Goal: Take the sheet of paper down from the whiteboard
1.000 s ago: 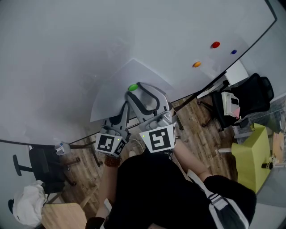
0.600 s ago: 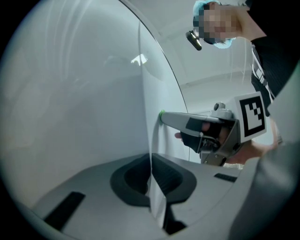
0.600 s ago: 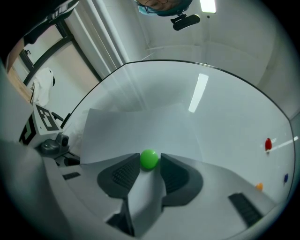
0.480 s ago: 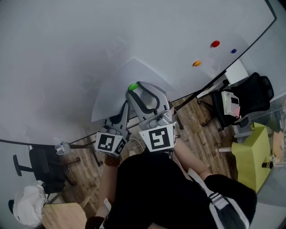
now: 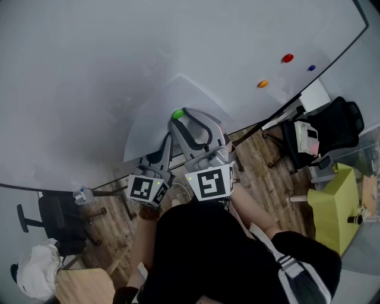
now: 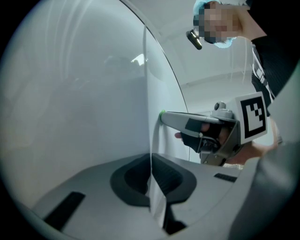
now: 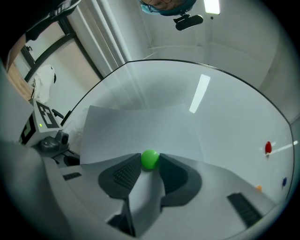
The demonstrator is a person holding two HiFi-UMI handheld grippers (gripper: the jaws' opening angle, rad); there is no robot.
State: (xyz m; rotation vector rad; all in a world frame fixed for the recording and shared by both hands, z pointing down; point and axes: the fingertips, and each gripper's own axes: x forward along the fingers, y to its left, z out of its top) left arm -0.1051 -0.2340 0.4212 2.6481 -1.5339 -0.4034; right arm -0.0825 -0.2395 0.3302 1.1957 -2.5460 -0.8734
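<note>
Item: white sheet of paper (image 5: 159,111), still up on the glossy whiteboard (image 5: 119,47), pinned by a round green magnet (image 7: 150,158). Left gripper (image 6: 151,178): pinching the sheet's near edge. Right gripper (image 7: 150,166): jaws just closing, pads touching the magnet. Outstanding: magnet off, sheet down

Your room is brightly and evenly lit from overhead. A ceiling light (image 7: 212,5) shows at the top of the right gripper view, and it throws a pale streak of glare (image 7: 199,93) on the whiteboard (image 7: 225,122). In the left gripper view you get a smaller glint (image 6: 138,59) on the board. Shadows are soft and faint. Your 2 gripper views are fisheye, with black rounded corners and straight edges bowed; the nearest foreground in both is slightly soft. Your head view is sharp, curves the board's edge too, and shows the board as dull grey.
</note>
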